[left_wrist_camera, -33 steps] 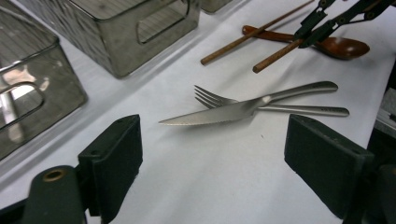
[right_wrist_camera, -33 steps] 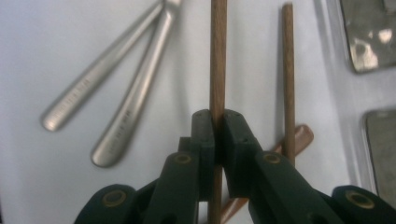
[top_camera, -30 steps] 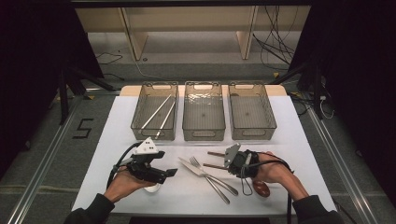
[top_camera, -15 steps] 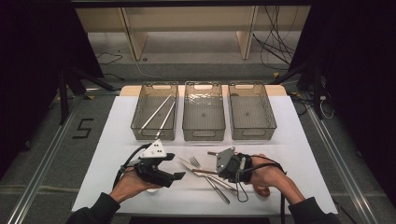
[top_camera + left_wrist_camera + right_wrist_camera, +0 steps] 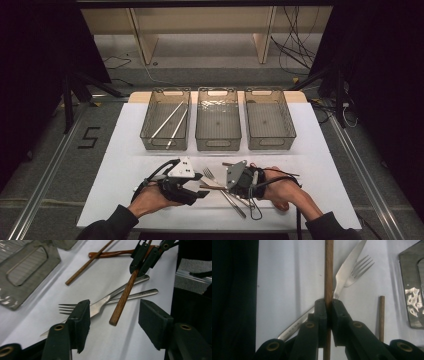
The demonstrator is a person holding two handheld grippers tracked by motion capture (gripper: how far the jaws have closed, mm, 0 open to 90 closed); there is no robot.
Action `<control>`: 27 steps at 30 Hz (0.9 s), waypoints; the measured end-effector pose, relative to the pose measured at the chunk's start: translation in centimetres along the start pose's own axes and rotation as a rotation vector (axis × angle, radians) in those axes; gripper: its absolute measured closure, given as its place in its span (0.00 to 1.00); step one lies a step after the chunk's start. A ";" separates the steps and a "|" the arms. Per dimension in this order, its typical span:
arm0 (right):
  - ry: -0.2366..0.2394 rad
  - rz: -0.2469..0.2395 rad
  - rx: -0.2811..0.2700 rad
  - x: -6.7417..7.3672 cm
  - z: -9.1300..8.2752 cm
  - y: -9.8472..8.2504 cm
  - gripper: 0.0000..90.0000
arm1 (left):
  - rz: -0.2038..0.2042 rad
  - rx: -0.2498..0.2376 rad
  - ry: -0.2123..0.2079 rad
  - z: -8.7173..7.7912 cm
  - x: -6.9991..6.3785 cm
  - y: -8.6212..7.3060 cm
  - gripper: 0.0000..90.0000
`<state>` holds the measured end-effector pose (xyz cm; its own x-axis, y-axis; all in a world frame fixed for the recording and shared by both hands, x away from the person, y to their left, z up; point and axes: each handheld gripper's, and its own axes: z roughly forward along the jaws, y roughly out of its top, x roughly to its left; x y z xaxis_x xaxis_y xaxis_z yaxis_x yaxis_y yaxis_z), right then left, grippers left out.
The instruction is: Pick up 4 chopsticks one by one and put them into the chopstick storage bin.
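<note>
My right gripper (image 5: 229, 187) is shut on a wooden chopstick (image 5: 328, 270), which it holds slightly above the white table, pointing left. The stick's free end (image 5: 117, 315) lies between the pads of my left gripper (image 5: 117, 323), and neither pad touches it. The left gripper's (image 5: 202, 190) jaws have just been closing and still stand apart. Under the stick lie a steel fork (image 5: 75, 308) and a knife (image 5: 348, 267). In the left gripper view, the right gripper (image 5: 146, 258) clamps the stick further up.
A second wooden chopstick (image 5: 87, 263) and a reddish-brown wooden utensil (image 5: 112, 253) lie on the table beyond. Three clear bins stand in a row at the back: the left bin (image 5: 148, 131) holds metal chopsticks (image 5: 170, 122), beside the middle bin (image 5: 218, 142) and the right bin (image 5: 270, 142).
My left gripper has moved right, toward the right one, and its jaws have narrowed around the chopstick's end. My right gripper has shifted slightly left with the chopstick.
</note>
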<state>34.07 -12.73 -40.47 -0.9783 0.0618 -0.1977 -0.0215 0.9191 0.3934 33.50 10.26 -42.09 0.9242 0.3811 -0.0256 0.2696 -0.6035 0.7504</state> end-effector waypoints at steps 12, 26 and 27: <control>0.021 -0.026 -0.010 0.4 0.1 0.4 0.94 | 0.063 0.050 -0.038 0.9 -0.5 0.3 0.65; 0.033 -0.046 -0.005 0.8 0.3 0.8 0.94 | 0.086 0.076 -0.075 1.0 -0.6 0.3 0.79; 0.032 -0.046 -0.005 0.8 0.3 0.8 0.94 | 0.086 0.077 -0.080 1.0 -0.6 0.2 0.80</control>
<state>33.35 -11.84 -40.61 -0.9824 0.0067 -0.1866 -0.0676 0.9187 0.3891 33.27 9.19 -42.55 0.9625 0.2708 -0.0180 0.2056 -0.6844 0.6995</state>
